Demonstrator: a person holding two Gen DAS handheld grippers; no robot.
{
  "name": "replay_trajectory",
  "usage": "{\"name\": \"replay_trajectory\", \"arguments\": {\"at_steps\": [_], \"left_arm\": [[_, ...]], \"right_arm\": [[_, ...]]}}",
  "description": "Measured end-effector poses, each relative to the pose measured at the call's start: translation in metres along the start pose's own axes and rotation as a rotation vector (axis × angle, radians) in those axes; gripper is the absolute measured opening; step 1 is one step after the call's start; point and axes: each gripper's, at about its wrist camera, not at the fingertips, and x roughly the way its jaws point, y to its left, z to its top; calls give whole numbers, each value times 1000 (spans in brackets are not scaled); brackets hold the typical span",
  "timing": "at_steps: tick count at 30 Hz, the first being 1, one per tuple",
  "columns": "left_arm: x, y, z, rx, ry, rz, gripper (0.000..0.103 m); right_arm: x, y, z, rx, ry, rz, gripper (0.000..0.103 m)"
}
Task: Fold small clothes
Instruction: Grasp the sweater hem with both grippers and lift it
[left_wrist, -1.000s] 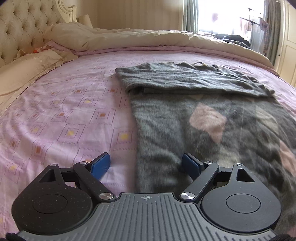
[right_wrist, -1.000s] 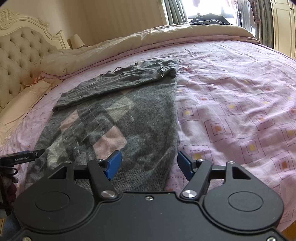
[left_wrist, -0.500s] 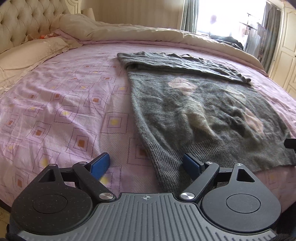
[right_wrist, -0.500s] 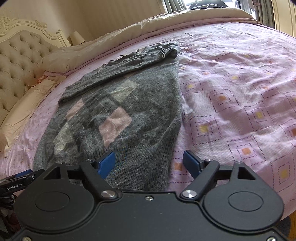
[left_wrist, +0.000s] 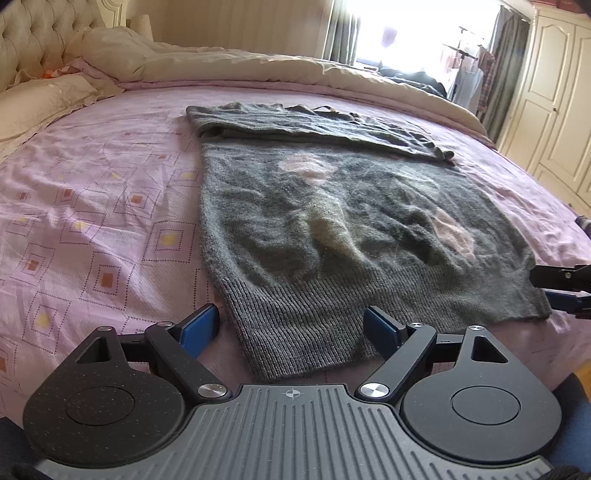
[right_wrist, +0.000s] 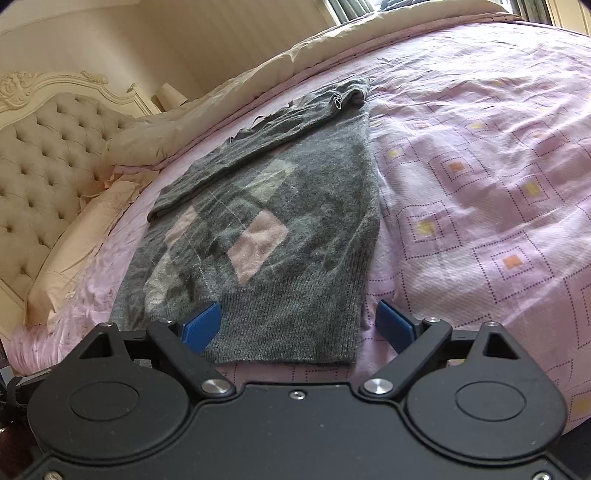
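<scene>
A grey knitted sweater (left_wrist: 332, 229) with pink and pale diamond patches lies flat on the pink patterned bed sheet (left_wrist: 92, 221), its sleeves folded across the far end. It also shows in the right wrist view (right_wrist: 266, 236). My left gripper (left_wrist: 291, 326) is open and empty, its blue pads on either side of the sweater's near left hem corner. My right gripper (right_wrist: 299, 325) is open and empty, its pads on either side of the near right hem corner. The right gripper's tips also show at the right edge of the left wrist view (left_wrist: 561, 288).
A tufted cream headboard (right_wrist: 37, 166) and cream pillows (left_wrist: 40, 99) lie at the left. A cream duvet (left_wrist: 258, 66) is bunched along the far side. A white wardrobe (left_wrist: 554, 92) stands at the right. The bed's near edge is just under both grippers.
Both grippers have drawn back from over the sweater's body toward its near hem. The whole hem edge is now in view. Both stay open.
</scene>
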Motion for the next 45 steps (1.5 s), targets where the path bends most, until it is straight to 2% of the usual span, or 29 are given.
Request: {"name": "replay_trajectory", "arguments": {"at_steps": [3,9,12,14,16,20,21,22,23,24,25,26,28,31,35,45], "left_arm": [[1,0,0,-13,-7,-10,84],[16,-4,9,9,-13,-6,84],[18,-9,8,26,-14,2,83],[14,-8,5,26,-22,3,74],[9,-5,2,26,-27,-2,67],[3,0,-1,12,-32,-14,54],[3,3,-1,1,-34,-15,52],[2,5,0,-14,-35,-17,49],[2,8,0,-35,-38,-22,45],[3,10,1,-52,-41,-23,42],[3,13,2,-67,-44,-24,33],[4,16,2,-86,-47,-28,18],[7,27,3,-153,-42,-80,4],[7,39,4,-256,-42,-118,4],[-6,40,13,-284,-77,-129,4],[-34,36,81,-254,-263,-206,4]], "right_arm": [[3,1,1,6,-2,21,103],[9,5,3,-25,-4,12,103],[6,3,1,-19,-9,14,99],[4,2,0,-17,-11,5,93],[1,1,0,-21,-12,-13,79],[-2,-4,-2,-9,-11,-18,57],[-1,-6,-2,-1,-4,-16,42],[1,-8,-2,9,7,-16,22],[3,-9,-3,18,14,-12,17],[4,-10,-4,27,11,-4,16],[4,-10,-4,35,5,4,16],[4,-9,-4,38,4,12,15],[1,-5,-1,31,-10,24,15],[-7,1,8,31,-46,56,15],[-19,8,27,28,-101,91,14],[-30,24,98,13,-265,190,12]]}}
